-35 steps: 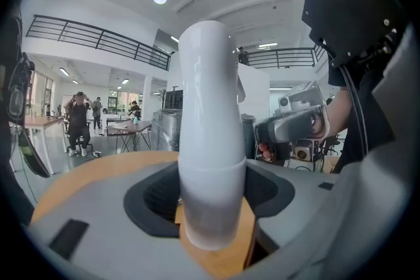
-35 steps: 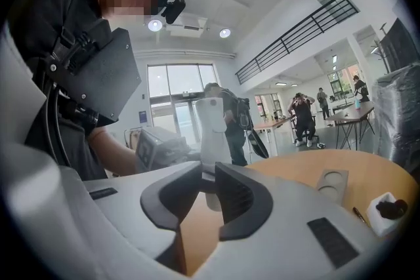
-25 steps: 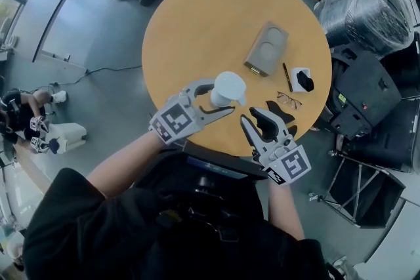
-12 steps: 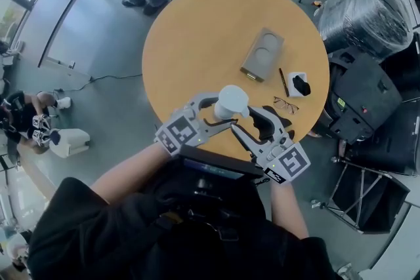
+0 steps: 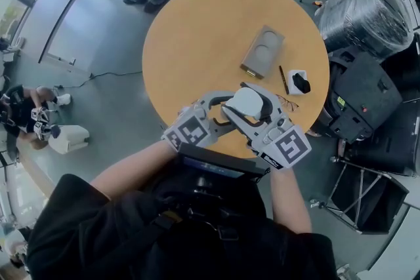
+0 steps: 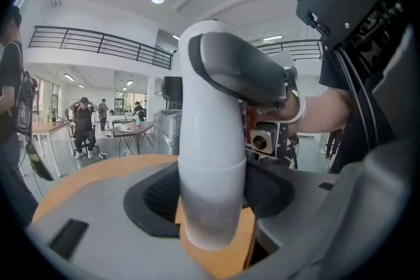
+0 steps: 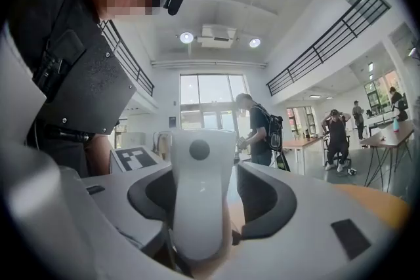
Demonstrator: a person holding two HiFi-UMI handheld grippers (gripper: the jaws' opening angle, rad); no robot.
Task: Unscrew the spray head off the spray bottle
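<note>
Gripping the white spray bottle (image 6: 210, 174) by its body, the left gripper's (image 5: 231, 112) jaws hold it upright at the round wooden surface's (image 5: 210, 29) near edge. The right gripper's (image 5: 252, 108) jaws, just opened wider, stand loosely around the spray head (image 7: 197, 187).

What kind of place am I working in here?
Probably a large open office or workshop hall: a balcony railing overhead, a seated person by work tables behind, and a round wooden table on grey floor.

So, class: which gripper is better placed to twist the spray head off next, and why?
Right gripper: its jaws, just opened wider, straddle the spray head, while the left gripper clamps the bottle steady.
</note>
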